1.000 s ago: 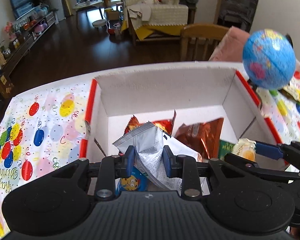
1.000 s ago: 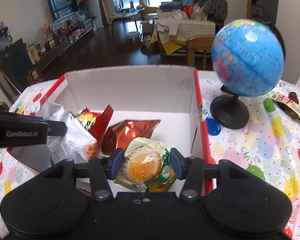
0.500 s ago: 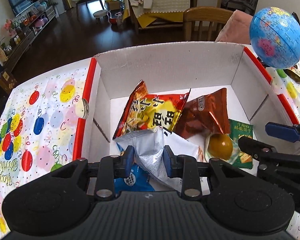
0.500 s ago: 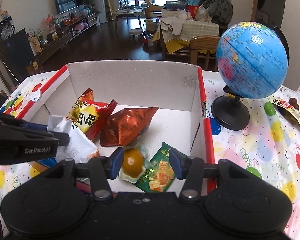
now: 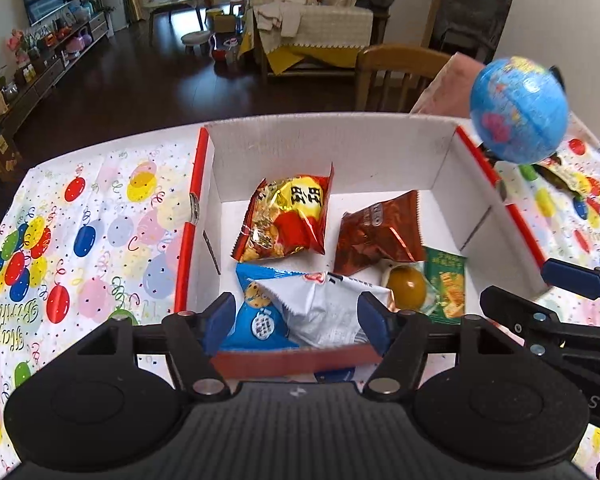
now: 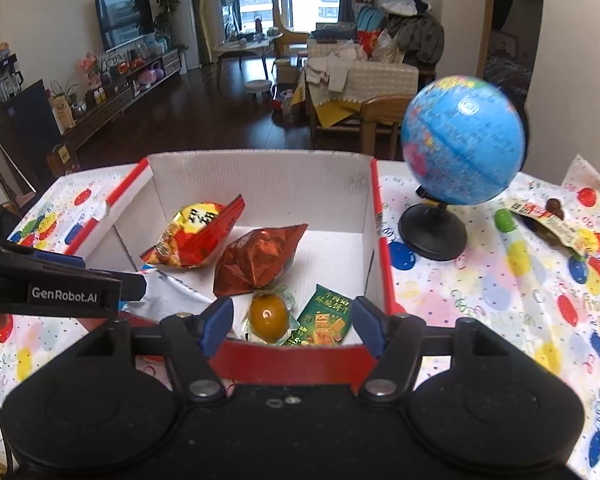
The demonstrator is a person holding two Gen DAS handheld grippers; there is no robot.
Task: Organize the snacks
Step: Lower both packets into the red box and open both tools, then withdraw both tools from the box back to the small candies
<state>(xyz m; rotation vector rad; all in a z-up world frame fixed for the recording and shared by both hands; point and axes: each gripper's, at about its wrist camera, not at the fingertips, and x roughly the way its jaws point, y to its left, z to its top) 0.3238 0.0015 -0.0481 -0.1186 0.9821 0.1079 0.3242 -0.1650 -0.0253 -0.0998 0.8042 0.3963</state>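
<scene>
Here both grippers hang above the near edge of the white box [image 5: 324, 152], which sits on the balloon-print tablecloth [image 5: 100, 232]. The left gripper [image 5: 296, 320] has its jaws spread wide and grips nothing; the silver bag [image 5: 324, 308] lies in the box below the gap, resting partly over the blue bag [image 5: 256, 316]. The right gripper [image 6: 290, 322] is likewise spread wide and empty, above the clear packet with a round amber piece [image 6: 269, 316] and the green packet [image 6: 326, 320], which lie side by side near the box's front right corner. Behind them the brown foil bag [image 6: 256, 262] lies in the middle of the box, and the red-and-yellow bag [image 6: 196, 236] lies to its left, toward the back wall. A globe [image 6: 462, 148] on a black stand is on the cloth just right of the box, with another wrapper [image 6: 540, 220] farther right.
</scene>
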